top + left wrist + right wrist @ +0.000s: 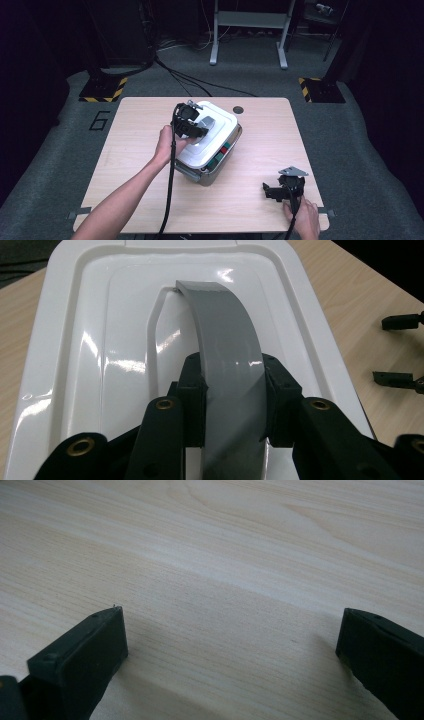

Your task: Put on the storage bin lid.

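A white-lidded storage box point(212, 145) sat a little left of centre in the high view, on the light wooden table point(260, 145), turned at an angle to the table's edges. Its white lid point(90, 340) was glossy, with a raised rim and a sunken middle panel, and red and green items showed through the box's clear side wall near its lower right corner. A grey carrying handle point(230, 360) arched up from the middle of the lid.

The left gripper point(196, 131) hung over the lid in the centre of the high view, the person's left hand point(167, 145) holding it from the lower left. In the left gripper view its 2 black jaws rose from the bottom edge and pressed on either side of the grey handle, clamped on it in the lower middle of the frame.

The right gripper point(274, 191) rested low over the table in the lower right of the high view, well apart from the box, with the right hand point(305, 217) behind it at the bottom edge. In the right gripper view its 2 jaws stood wide apart at the lower left and lower right of the frame, with bare wood between them.
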Tool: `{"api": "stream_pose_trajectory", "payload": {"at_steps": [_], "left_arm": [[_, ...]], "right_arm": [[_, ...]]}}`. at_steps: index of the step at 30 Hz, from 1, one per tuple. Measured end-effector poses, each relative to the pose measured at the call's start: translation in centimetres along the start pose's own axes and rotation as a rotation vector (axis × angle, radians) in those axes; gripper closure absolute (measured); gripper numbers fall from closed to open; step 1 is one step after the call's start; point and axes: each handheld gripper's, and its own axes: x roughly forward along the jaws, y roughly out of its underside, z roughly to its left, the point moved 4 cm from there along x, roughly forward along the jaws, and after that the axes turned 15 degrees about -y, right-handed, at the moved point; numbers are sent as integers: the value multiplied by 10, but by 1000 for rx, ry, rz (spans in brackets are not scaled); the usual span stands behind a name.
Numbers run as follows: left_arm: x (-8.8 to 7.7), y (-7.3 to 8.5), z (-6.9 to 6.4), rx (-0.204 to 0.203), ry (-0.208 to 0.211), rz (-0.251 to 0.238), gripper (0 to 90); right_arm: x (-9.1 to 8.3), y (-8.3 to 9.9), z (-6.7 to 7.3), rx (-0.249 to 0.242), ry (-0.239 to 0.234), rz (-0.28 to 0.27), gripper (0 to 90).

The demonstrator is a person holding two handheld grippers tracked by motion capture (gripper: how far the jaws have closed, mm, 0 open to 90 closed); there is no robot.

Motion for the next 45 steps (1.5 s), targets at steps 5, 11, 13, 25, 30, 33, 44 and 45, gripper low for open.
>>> {"api": "stream_pose_trajectory", "payload": {"at_steps": [5, 11, 13, 25, 30, 33, 44, 45], "left_arm": [[6, 1, -9, 0, 1, 14, 674], [10, 5, -13, -10, -9, 14, 673], [12, 6, -13, -9, 3, 21, 673], [17, 9, -22, -14, 0, 36, 669], [19, 10, -27, -38, -22, 23, 668], [18, 11, -29, -52, -31, 31, 669], [21, 15, -28, -51, -41, 30, 639], [21, 15, -27, -45, -48, 36, 615]], "right_arm": [[0, 0, 0, 0, 3, 1, 0], [0, 0, 0, -1, -1, -1, 0], [0, 0, 0, 0, 2, 1, 0], [0, 0, 0, 0, 3, 1, 0], [0, 0, 0, 0, 0, 0, 0], [0, 0, 0, 0, 0, 0, 0], [0, 0, 0, 0, 3, 1, 0], [0, 0, 0, 0, 2, 2, 0]]}}
